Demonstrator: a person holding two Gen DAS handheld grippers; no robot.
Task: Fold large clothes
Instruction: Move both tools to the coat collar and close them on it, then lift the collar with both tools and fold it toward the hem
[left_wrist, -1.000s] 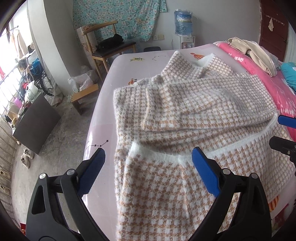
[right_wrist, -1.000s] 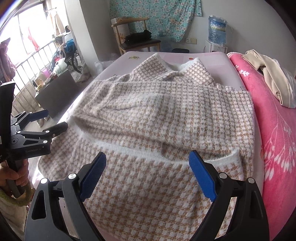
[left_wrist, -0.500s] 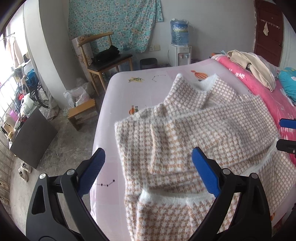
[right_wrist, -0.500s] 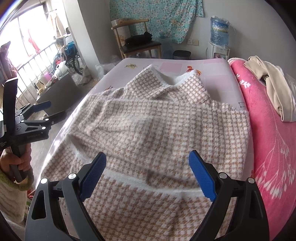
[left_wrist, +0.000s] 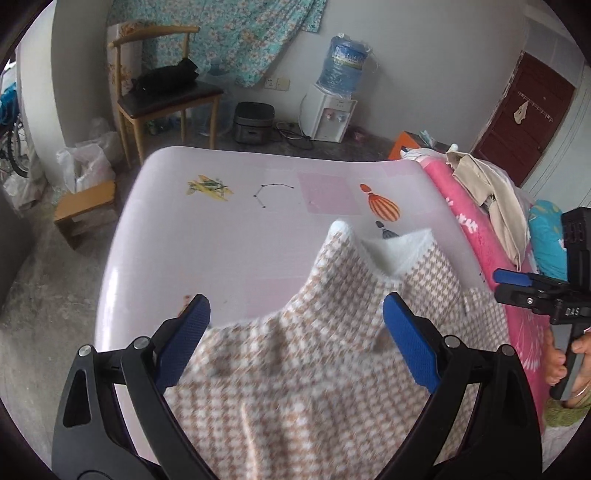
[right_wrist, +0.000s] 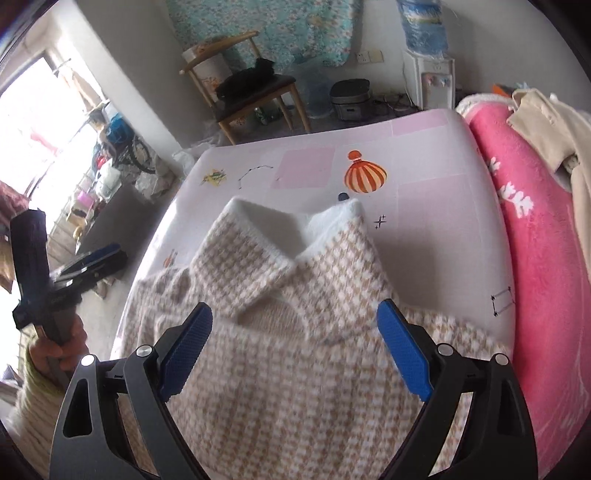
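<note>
Since the earlier frame both views have been carried forward toward the collar; the soft, limp, fuzzy houndstooth sweater (right_wrist: 295, 369), spread on the bed (right_wrist: 424, 192) toward its near edge, is best pinched at its thick white hem, jaws of left gripper (left_wrist: 295, 339) and right gripper (right_wrist: 295, 347) held apart, empty.

a fuzzy tan-and-white houndstooth sweater (right_wrist: 295, 369) lies on the bed, white-lined collar pointing away.

Daylit, fisheye-warped, blown-out window (right_wrist: 48, 122)
</note>
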